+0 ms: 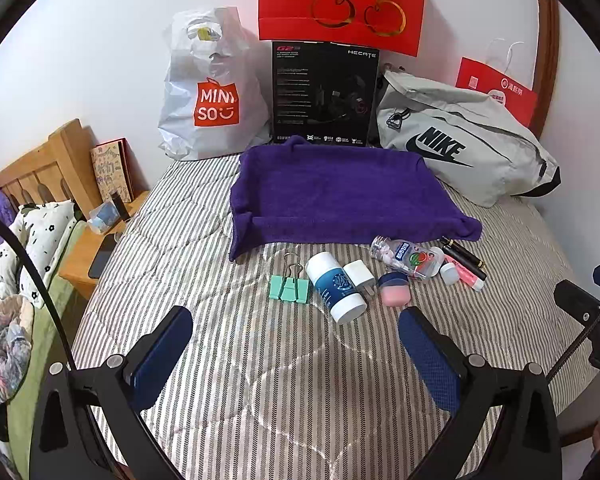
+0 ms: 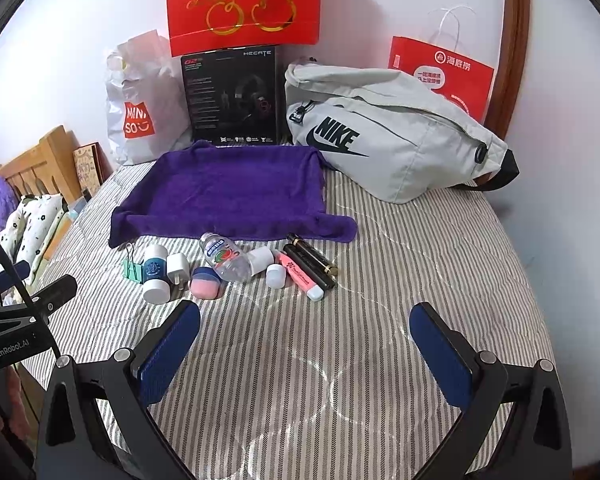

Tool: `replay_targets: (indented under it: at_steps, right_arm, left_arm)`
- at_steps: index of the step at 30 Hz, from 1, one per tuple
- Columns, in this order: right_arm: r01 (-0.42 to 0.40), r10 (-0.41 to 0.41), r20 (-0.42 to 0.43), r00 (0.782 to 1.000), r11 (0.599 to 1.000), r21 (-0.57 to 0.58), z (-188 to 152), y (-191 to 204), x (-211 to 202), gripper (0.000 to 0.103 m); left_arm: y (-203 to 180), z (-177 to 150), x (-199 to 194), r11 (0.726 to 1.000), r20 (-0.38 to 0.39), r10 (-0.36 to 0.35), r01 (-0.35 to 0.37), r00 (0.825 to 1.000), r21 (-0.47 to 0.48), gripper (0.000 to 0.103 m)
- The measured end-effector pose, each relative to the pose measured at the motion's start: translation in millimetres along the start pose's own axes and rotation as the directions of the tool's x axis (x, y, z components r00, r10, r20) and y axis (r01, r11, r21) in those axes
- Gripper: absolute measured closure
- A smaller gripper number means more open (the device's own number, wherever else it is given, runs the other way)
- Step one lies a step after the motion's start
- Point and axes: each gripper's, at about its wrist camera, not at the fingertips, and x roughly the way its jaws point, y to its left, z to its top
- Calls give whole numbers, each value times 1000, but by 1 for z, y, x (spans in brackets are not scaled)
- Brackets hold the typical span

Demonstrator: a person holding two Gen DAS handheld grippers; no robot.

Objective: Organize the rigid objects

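Both the left gripper [image 1: 296, 340] and right gripper [image 2: 305, 334] hover open and empty above the bed [image 2: 300, 380], nothing picked yet; likely next, reaching for the small items [image 2: 228, 266] beside the purple towel [image 2: 228, 196].

You get bright, even, cool light in both views; shadows under the small items are faint. The red gift bag [image 1: 342, 4] glows oversaturated, its gold print shining. Focus is sharp mid-frame. Fisheye bends the bed's stripes [image 2: 380, 280] and the wall edges, and the corners go black.
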Motion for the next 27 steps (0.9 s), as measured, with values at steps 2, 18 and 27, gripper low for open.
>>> replay_targets:
  at_steps: [2,18,27]
  right_arm:
    - [2,-2,0,1000,1000,0,0,1,0,0]
    - [7,-7,-2,1000,1000,5,1,-2,-1,0]
    - [8,-8,-4,1000,1000,3,0,-2,-2,0]
  left_arm:
    - [-1,0,-1,1000,2,0,0,1000,1,0]
    - [-6,1,-3,1000,-1,6,-6,1000,6,0]
    - [-5,1,-3,1000,-4,7,-7,1000,6,0]
